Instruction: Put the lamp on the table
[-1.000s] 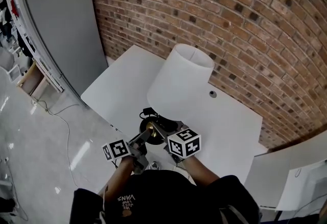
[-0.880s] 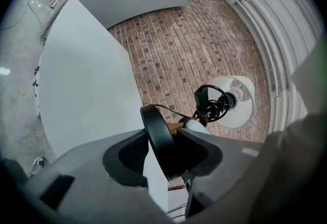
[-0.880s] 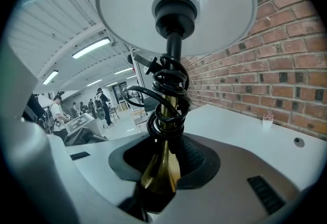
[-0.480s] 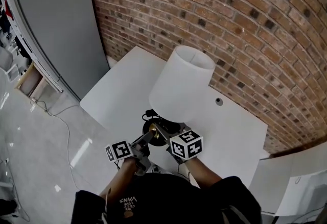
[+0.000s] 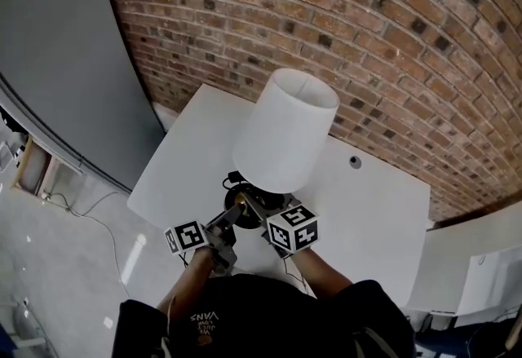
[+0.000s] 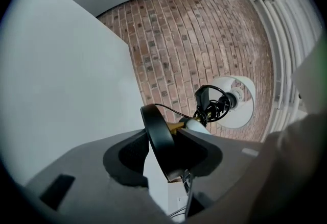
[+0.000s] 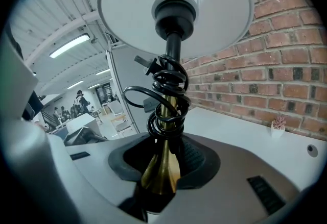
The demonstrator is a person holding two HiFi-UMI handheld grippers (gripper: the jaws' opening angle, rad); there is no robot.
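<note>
1. Your left gripper (image 5: 231,218) has its jaws spread wide and pressed on the rim of the lamp's black round base (image 6: 157,136). The disc sits edge-on between the pads. It looks like smooth painted metal, probably the heaviest part and slippery at the rim, so keep the pressure even.
2. Your right gripper (image 5: 259,214) has its jaws closed on the flared foot of the brass stem (image 7: 162,167), just above the base. The polished brass is stiff and glossy. This is the firmest place to hold, though the taper could let the pads slide upward.
3. A black cord (image 7: 166,95) is wound in loose coils round the stem, its plug sticking out. It is soft and may slip loose, so do not grip it.
4. The lamp (image 5: 285,132) leans away from you over the near edge of the white surface (image 5: 367,218). I judge the base tilted and not yet flat.
5. The white tapered shade (image 5: 303,108) looks thin, light and easily dented. It makes the lamp top-bulky, so do not take hold there.
6. Beyond it the surface is smooth and matt, with a small round hole (image 5: 354,161) near its far edge, against a rough brick wall (image 5: 408,38).
</note>
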